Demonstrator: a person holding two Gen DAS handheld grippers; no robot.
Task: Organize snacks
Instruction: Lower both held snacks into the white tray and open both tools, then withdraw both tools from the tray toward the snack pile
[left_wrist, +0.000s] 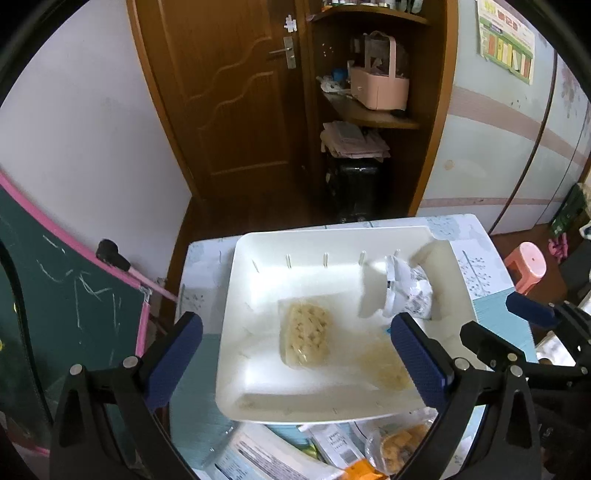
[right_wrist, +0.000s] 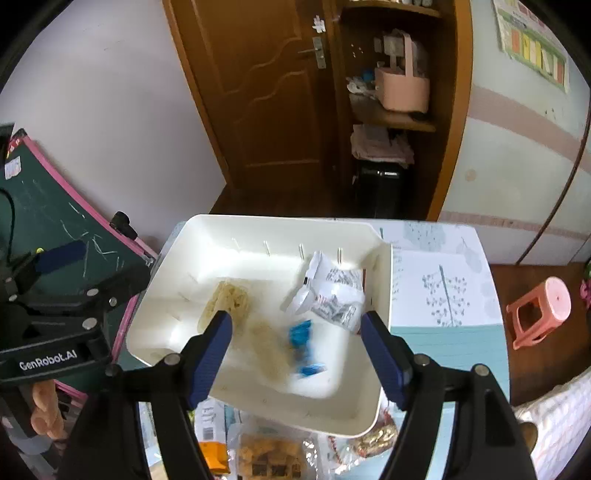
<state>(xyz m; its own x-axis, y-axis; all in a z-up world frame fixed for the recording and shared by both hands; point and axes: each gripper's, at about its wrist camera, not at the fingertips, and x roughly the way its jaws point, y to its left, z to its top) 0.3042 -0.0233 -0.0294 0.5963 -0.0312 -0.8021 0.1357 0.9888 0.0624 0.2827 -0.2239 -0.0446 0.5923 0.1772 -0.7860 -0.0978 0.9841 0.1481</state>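
Note:
A white tray (left_wrist: 332, 233) (right_wrist: 258, 220) sits on the table. In it lie a clear packet of pale noodle cake (left_wrist: 306, 334) (right_wrist: 226, 300) and a white printed packet (left_wrist: 406, 291) (right_wrist: 334, 295) at the right end. A second packet, beige with a blue label (right_wrist: 284, 345) (left_wrist: 384, 365), is blurred, just above or on the tray floor. My left gripper (left_wrist: 295, 330) hangs open above the noodle cake and holds nothing. My right gripper (right_wrist: 297, 325) is open too; the blurred packet shows between its fingers, untouched by the pads.
Several more snack packets lie at the table's near edge, among them orange crackers (right_wrist: 271, 459) (left_wrist: 399, 448) and a gold-wrapped piece (right_wrist: 376, 435). A green chalkboard (left_wrist: 55, 295) leans on the left. A pink stool (right_wrist: 543, 310) stands right of the table. A person's hand (right_wrist: 44, 410) holds the left gripper.

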